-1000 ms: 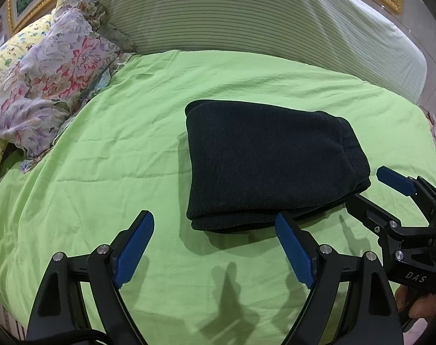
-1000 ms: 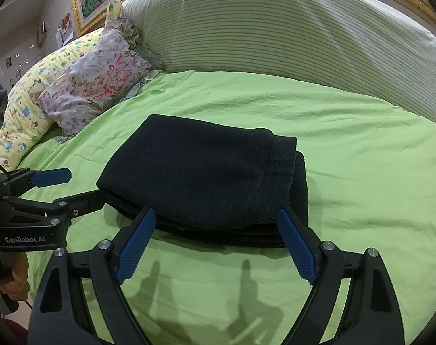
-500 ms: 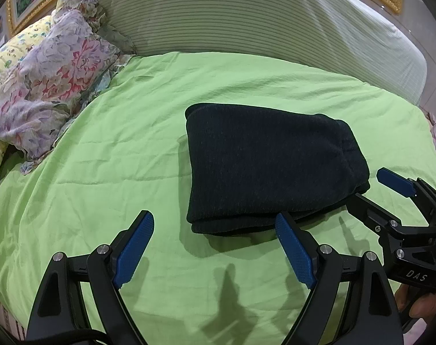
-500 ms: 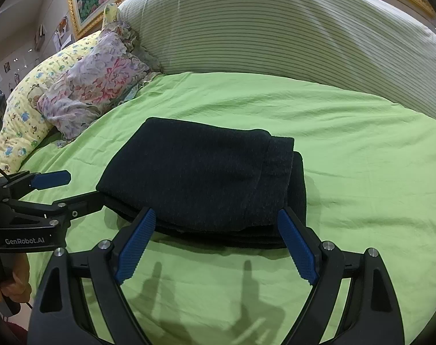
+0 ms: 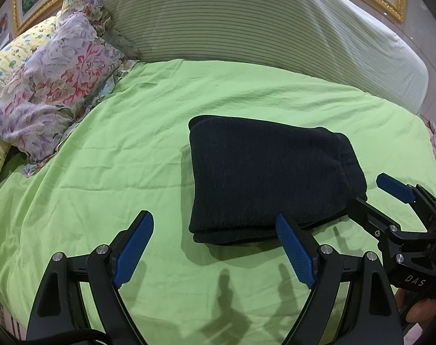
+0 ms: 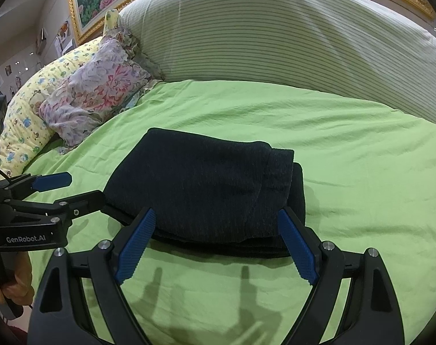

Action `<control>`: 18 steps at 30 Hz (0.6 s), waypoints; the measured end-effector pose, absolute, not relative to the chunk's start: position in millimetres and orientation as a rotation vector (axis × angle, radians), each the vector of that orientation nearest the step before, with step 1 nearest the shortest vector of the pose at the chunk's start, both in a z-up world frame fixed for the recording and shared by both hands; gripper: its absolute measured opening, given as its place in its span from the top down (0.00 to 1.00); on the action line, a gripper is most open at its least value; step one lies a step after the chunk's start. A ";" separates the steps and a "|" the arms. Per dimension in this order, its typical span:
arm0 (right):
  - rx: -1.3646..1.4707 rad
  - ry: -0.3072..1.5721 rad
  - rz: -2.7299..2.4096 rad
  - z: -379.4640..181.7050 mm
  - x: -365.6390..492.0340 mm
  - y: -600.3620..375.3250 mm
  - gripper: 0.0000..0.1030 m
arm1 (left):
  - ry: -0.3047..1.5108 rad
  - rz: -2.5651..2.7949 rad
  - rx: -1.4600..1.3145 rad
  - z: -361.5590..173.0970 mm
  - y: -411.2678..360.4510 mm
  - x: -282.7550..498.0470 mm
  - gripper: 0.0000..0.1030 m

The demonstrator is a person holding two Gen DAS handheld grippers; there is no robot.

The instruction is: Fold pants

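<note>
The dark pants (image 5: 269, 172) lie folded into a compact rectangle on the green bedsheet (image 5: 117, 172); they also show in the right wrist view (image 6: 206, 189). My left gripper (image 5: 215, 247) is open and empty, just in front of the fold's near left corner. My right gripper (image 6: 218, 244) is open and empty, just in front of the fold's near edge. Each gripper shows in the other's view: the right one (image 5: 373, 192) beside the fold's right end, the left one (image 6: 74, 187) beside its left end. Neither holds the cloth.
A floral pillow (image 5: 51, 92) and a yellow patterned pillow (image 6: 25, 120) lie at the bed's left. A big striped cushion (image 5: 246, 23) runs along the back. Gold picture frames hang behind it. The sheet (image 6: 361, 172) spreads right of the pants.
Both grippers have drawn back slightly from the folded pants, which now sit a little farther away in both views. The pants have not moved on the sheet. Both jaws stay open.
</note>
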State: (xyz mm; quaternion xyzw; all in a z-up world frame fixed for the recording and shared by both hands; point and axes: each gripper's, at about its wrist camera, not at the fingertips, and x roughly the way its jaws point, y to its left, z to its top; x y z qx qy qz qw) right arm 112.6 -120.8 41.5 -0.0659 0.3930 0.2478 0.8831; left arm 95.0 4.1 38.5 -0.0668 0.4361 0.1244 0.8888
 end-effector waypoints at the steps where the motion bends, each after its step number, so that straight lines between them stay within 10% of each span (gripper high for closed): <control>1: -0.138 0.818 0.516 41.5 112.6 -120.9 0.16 | 0.906 0.260 -0.142 38.8 4.7 94.7 0.15; 18: -0.124 0.834 0.490 38.6 115.7 -124.7 0.16 | 0.908 0.250 -0.147 35.1 4.8 98.8 0.14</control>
